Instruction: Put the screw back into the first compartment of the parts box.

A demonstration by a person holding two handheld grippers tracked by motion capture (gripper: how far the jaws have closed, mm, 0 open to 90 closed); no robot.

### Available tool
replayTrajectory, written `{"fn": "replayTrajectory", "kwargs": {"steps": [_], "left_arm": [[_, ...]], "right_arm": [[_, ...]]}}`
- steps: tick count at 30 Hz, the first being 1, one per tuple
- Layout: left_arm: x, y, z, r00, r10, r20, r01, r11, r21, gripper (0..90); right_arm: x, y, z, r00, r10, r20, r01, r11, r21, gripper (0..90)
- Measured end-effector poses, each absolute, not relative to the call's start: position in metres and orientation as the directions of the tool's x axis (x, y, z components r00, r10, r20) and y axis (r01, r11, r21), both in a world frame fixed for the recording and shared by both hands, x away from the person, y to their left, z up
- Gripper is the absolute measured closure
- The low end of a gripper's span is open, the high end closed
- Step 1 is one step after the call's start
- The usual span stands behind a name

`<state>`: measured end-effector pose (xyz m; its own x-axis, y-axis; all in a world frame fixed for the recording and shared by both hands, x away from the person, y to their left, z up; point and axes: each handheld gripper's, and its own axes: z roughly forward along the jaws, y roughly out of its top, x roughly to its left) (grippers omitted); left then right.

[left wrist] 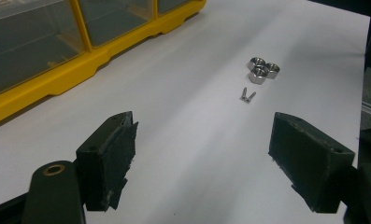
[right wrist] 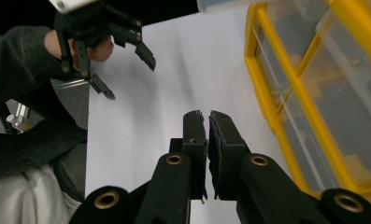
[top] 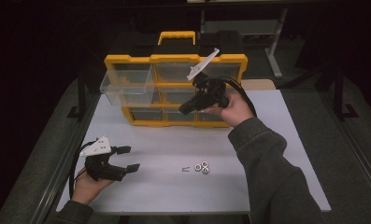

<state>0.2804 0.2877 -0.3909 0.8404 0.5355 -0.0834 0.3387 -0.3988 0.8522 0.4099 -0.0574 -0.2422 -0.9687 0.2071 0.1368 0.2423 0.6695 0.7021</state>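
The right gripper (top: 185, 108) hangs in the air in front of the yellow-framed organiser box with clear plastic drawers (top: 174, 88), its jaws pressed together with nothing visible between them (the right gripper view shows only a thin slit). One clear drawer (top: 126, 87) sticks out at the box's left. The left gripper (top: 128, 158) rests low over the white table (top: 164, 144), jaws spread wide. Three small steel hex nuts (top: 202, 167) and two tiny metal pins (top: 186, 169) lie on the table, to the right of it.

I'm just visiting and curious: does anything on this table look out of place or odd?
Yes. One clear drawer sticks out at the top left of the yellow parts box, while the others sit flush. Three nuts and two small screws lie loose on the table.
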Motion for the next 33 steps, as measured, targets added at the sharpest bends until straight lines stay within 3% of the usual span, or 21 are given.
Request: {"fn": "replayTrajectory", "kwargs": {"steps": [16,27,33], "left_arm": [[0.282,0.29,-0.39,0.845,0.53,-0.076,0.336,-0.414,0.846,22.3],[0.281,0.291,-0.391,0.837,0.538,-0.098,0.354,-0.396,0.847,22.2],[0.281,0.292,-0.39,0.838,0.538,-0.092,0.349,-0.398,0.848,22.1]], "right_arm": [[0.423,-0.034,-0.169,-0.975,0.201,0.096,0.205,0.65,0.732,83.9],[0.433,0.008,-0.129,-0.981,0.189,0.051,0.165,0.661,0.732,83.9],[0.436,0.039,-0.125,-0.984,0.175,0.037,0.15,0.691,0.708,83.9]]}}
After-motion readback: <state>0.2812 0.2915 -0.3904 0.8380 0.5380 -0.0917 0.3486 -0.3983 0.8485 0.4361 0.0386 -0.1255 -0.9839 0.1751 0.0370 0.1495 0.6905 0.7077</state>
